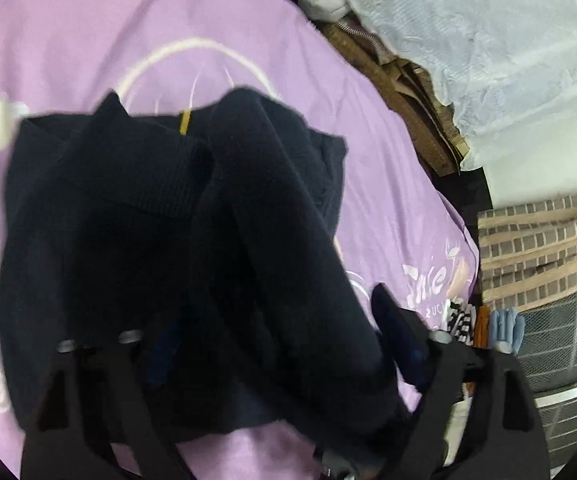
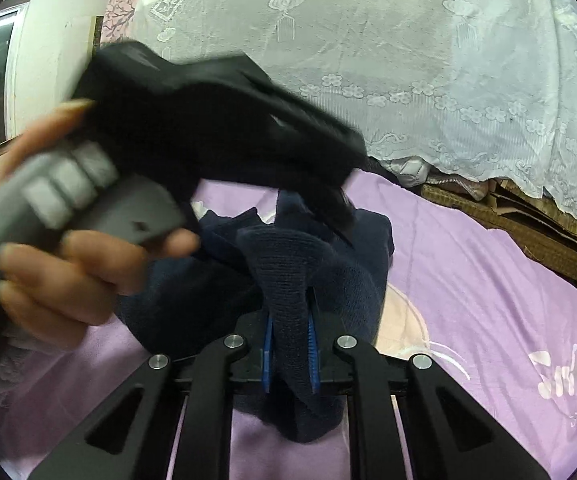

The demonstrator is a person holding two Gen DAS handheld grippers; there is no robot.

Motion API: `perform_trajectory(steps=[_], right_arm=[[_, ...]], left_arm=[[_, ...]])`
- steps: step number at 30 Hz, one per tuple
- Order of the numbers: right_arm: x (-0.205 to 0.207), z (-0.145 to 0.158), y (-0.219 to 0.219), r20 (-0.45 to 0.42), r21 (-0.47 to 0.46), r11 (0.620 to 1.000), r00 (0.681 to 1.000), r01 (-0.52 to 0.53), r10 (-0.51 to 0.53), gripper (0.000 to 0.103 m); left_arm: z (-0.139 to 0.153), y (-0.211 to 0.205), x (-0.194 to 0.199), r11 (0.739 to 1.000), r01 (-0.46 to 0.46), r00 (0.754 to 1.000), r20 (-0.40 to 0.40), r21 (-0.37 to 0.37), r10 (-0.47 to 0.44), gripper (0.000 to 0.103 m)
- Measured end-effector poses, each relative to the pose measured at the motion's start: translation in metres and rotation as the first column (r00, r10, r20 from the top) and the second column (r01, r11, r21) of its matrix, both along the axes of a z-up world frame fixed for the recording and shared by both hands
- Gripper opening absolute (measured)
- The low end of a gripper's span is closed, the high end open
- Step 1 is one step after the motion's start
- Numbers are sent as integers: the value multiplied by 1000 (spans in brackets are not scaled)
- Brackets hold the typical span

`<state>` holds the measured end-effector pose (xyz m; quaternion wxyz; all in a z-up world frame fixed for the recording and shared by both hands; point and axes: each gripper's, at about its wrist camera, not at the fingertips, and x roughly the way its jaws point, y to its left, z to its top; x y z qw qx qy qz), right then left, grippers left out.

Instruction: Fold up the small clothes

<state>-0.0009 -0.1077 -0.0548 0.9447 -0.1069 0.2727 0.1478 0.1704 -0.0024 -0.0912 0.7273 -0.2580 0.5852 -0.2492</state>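
A soft, limp knit garment (image 2: 288, 312), clamped at a bunched fold by the right gripper (image 2: 290, 344), is draped under and ahead of the half-open left gripper (image 1: 276, 344), and is best pinched at its ribbed edge.

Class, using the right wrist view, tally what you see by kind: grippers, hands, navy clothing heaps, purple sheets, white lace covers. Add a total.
Grippers: 2, the right gripper and the left gripper
Hands: 1
Navy clothing heaps: 1
Purple sheets: 1
White lace covers: 1
Total: 6
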Motion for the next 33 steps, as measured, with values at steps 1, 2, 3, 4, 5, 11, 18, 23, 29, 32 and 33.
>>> perform_trajectory(steps=[1, 2, 3, 4, 5, 11, 18, 23, 29, 32, 33], right_arm=[[1, 0, 1, -3, 0, 1000, 1000, 0, 0, 14], [2, 0, 3, -3, 5, 1000, 1000, 1, -1, 13], [3, 1, 4, -2, 11, 1000, 1000, 0, 0, 13], [3, 3, 6, 0, 19, 1000, 1000, -5, 5, 13], [3, 5, 11, 7, 22, 1000, 1000, -13, 13, 13], [7, 21, 44, 35, 38, 997, 997, -66, 65, 13], [13, 9, 87, -2, 14, 993, 993, -117, 117, 13], [18, -12, 113, -57, -33, 990, 989, -141, 139, 13], [24, -44, 130, -143, -84, 985, 980, -154, 141, 14], [21, -46, 132, -144, -105, 981, 978, -165, 149, 17], [21, -46, 132, -147, -105, 980, 977, -170, 154, 18]], left_arm=[[-3, 0, 3, 1000, 15, 1000, -9, -18, -15, 46], [-3, 0, 4, 1000, 14, 1000, -8, -20, -14, 38], [0, 3, 4, 1000, 12, 1000, 14, -26, -11, 31], [5, 3, 2, 1000, 18, 999, 44, -21, -17, 30], [13, 6, -1, 1000, 18, 996, 88, -1, -18, 29], [41, 35, -6, 999, -7, 982, 188, 44, -1, 28], [29, 79, -7, 994, -52, 980, 195, 95, 32, 28], [7, 98, -8, 991, -52, 981, 193, 124, 28, 28], [-37, 115, 1, 994, -62, 989, 142, 94, 48, 31], [-40, 121, 0, 996, -66, 989, 134, 53, 59, 30], [-40, 121, 0, 996, -67, 989, 132, 50, 60, 30]])
